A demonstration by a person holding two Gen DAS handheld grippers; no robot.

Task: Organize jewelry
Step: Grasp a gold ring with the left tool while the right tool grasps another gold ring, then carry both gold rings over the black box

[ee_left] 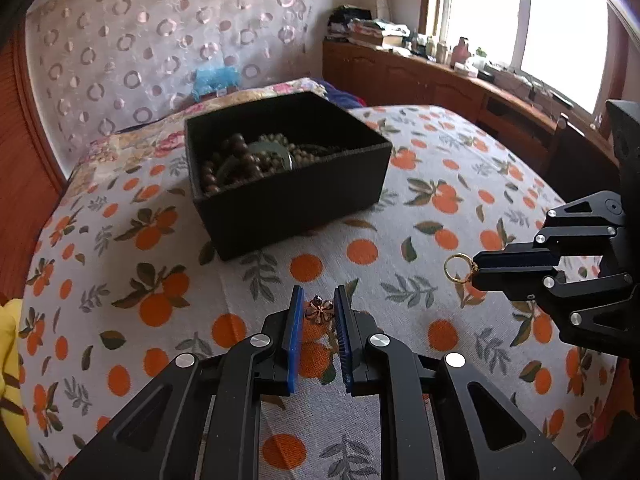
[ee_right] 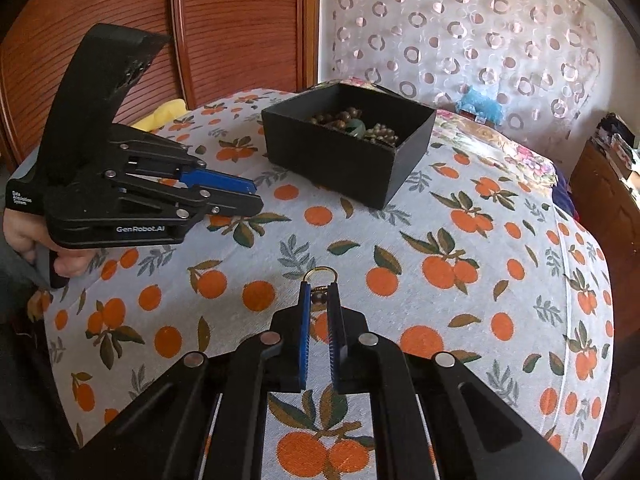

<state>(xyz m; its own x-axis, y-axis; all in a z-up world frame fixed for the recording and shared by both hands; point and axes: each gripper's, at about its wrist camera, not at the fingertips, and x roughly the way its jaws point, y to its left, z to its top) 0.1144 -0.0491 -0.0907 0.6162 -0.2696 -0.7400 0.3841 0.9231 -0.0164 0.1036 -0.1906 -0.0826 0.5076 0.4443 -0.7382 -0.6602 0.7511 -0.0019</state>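
Note:
A black open box (ee_left: 288, 184) sits on the orange-print bedspread and holds brown bead strings and a green piece; it also shows in the right wrist view (ee_right: 344, 160). My left gripper (ee_left: 318, 308) is shut on a small copper flower-shaped ring (ee_left: 319, 309), held just above the cloth in front of the box. My right gripper (ee_right: 319, 294) is shut on a gold ring (ee_right: 319, 274) with a small charm. In the left wrist view the gold ring (ee_left: 458, 267) sticks out of the right gripper's tips (ee_left: 478, 274).
The orange-print bedspread (ee_left: 400, 240) covers the bed. A wooden headboard (ee_right: 200, 20) and patterned curtain (ee_left: 160, 40) stand behind. A wooden cabinet with clutter (ee_left: 440, 72) runs under the window. A yellow item (ee_left: 10, 352) lies at the left edge.

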